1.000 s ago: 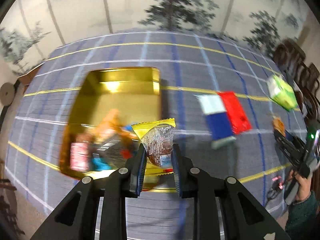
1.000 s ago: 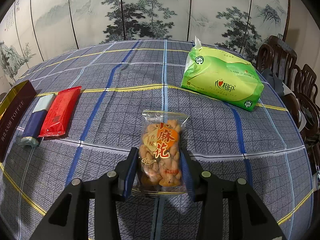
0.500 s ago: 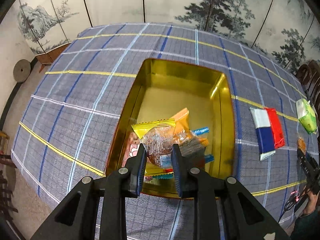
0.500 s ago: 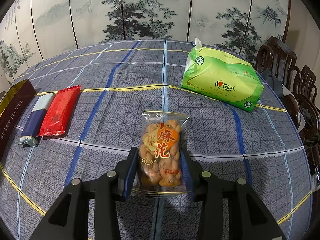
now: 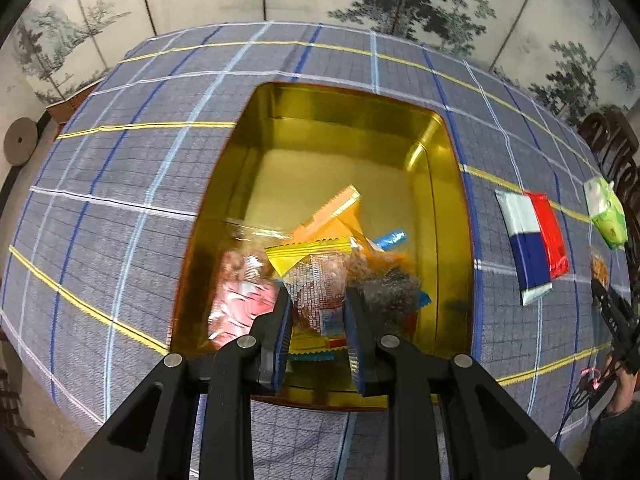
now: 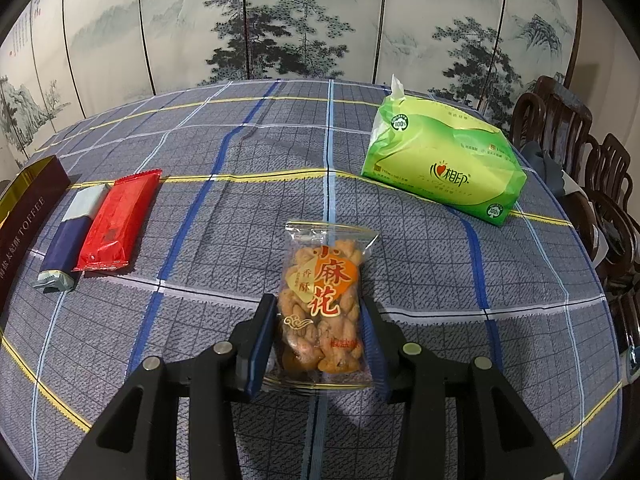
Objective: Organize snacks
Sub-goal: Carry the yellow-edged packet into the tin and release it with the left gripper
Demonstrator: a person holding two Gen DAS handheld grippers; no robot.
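The left gripper (image 5: 316, 320) squeezes a yellow-edged snack pack (image 5: 310, 276) over the near end of the gold tin (image 5: 452, 208) (its far half is bare). The right gripper (image 6: 320, 340) pinches a twist-snack bag (image 6: 324, 300) on the cloth (image 6: 240, 208), with open room all around.

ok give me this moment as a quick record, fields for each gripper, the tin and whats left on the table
left gripper: shut on a yellow-edged snack packet, held over the gold tin
right gripper: shut on a clear bag of fried twists, low over the tablecloth
gold tin: open, several packets piled at its near end, far end bare
left on table: red packet beside a blue and white packet, side by side
other: green tissue pack, not a snack
surface: checked tablecloth
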